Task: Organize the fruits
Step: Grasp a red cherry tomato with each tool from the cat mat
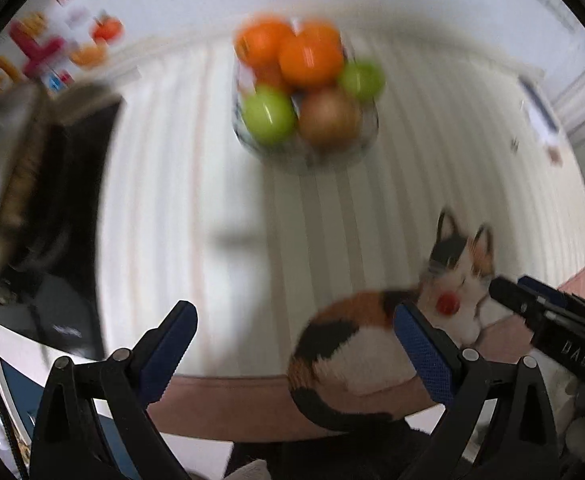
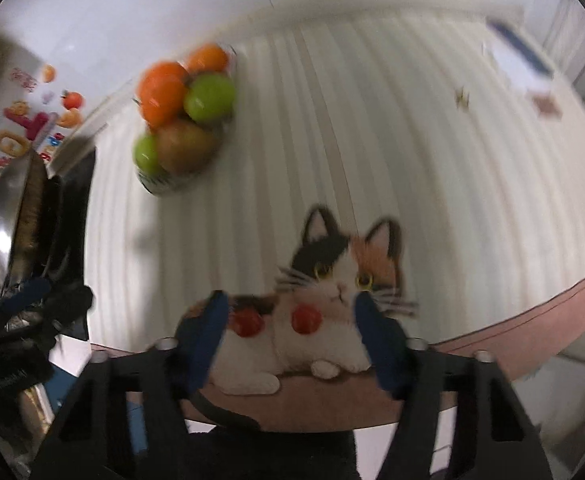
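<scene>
Striped cloth (image 1: 196, 184) covers the counter, where a bowl (image 1: 306, 148) of oranges (image 1: 310, 60) and green apples (image 1: 269, 115) sits well beyond both tools. Left gripper (image 1: 292, 344) and right gripper (image 2: 290, 344) hang wide apart, holding nothing (a cat-pattern mat (image 2: 316, 304) lies beneath).
</scene>
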`<action>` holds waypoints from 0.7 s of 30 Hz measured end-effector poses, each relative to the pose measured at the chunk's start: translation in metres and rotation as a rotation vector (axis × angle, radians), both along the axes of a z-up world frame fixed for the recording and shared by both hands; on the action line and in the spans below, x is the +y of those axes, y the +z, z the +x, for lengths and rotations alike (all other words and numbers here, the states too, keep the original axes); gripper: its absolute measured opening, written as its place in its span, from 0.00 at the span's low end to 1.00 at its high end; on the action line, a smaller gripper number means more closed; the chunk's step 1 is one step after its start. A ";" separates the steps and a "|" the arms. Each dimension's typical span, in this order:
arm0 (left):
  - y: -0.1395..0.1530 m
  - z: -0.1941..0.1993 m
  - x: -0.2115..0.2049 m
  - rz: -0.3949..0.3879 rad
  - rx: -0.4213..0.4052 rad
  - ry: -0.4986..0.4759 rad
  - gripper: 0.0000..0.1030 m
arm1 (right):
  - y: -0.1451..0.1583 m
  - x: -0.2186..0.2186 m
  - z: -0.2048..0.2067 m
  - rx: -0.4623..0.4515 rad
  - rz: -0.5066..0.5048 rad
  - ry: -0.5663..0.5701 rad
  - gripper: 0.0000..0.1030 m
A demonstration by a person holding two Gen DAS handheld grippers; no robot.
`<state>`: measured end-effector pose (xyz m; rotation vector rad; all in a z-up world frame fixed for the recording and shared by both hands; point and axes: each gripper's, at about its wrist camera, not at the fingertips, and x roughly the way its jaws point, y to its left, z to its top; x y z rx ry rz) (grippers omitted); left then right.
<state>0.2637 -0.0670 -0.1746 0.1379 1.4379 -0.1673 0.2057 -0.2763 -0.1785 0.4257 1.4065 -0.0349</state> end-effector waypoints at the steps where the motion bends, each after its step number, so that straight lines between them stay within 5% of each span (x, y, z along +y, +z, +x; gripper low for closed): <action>1: -0.013 -0.002 -0.003 0.002 0.033 -0.004 0.98 | -0.009 -0.003 -0.002 0.014 0.014 -0.010 0.53; 10: -0.052 -0.011 -0.023 0.022 0.118 -0.042 0.98 | -0.062 -0.002 -0.008 0.076 0.075 -0.027 0.46; 15: -0.053 -0.016 -0.032 0.021 0.122 -0.049 0.98 | -0.083 0.010 -0.002 0.097 0.091 0.009 0.31; 21: -0.060 -0.018 -0.043 -0.020 0.148 -0.066 0.98 | -0.077 -0.002 -0.008 0.061 0.097 -0.041 0.27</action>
